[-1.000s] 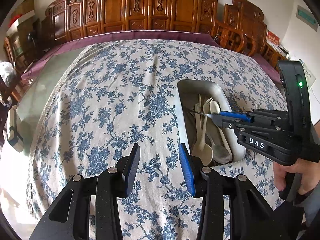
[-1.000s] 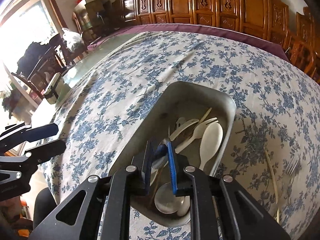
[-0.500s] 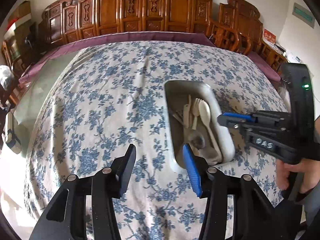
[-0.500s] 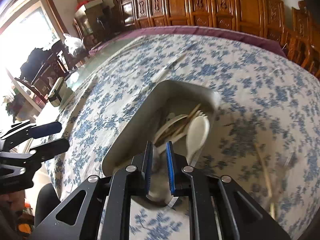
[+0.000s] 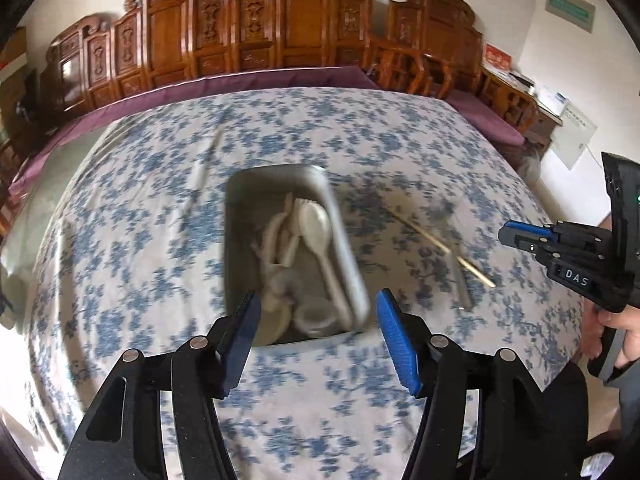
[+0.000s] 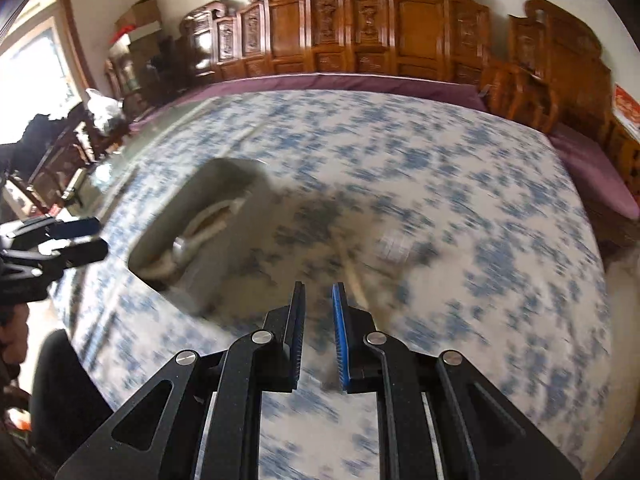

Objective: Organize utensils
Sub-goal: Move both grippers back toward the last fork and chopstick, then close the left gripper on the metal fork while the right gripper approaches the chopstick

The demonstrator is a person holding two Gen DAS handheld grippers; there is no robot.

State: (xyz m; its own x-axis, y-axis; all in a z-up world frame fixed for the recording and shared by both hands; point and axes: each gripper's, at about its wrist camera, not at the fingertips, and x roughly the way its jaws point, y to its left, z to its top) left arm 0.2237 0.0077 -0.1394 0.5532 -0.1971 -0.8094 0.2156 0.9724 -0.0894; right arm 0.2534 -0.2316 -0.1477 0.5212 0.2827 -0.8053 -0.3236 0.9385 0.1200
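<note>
Big floral tablecloth [image 5: 160, 240] fills both views, and your metal tray [image 5: 240, 208] sits near the middle of it, now framed right between the left gripper's fingers instead of off to the right as it was a second ago. You've swung the left gripper [image 5: 316, 344] across towards it, and its jaws are opening as you go, with nothing between them but the tray's near end in the background.

Over on the right, you've pulled the right gripper [image 6: 318, 332] out of the tray. A second ago its tips were down among the utensils on a spoon handle; now they're over bare cloth to the right of the tray, with only a narrow gap and nothing visible in it. So that spoon looks dropped off, job done for that piece.

In the tray: the white spoon [image 5: 318, 220] lies along the right side, a pile of pale plastic pieces [image 5: 276, 240] beside it, too blurred to sort out.

Still out on the cloth, right of the tray: a chopstick [image 5: 436, 242] lying diagonally and a metal utensil [image 5: 460, 280] crossing under it, perhaps a fork, the blur won't say. My read is those are your next pickups, and the right gripper is already closest to them.
</note>
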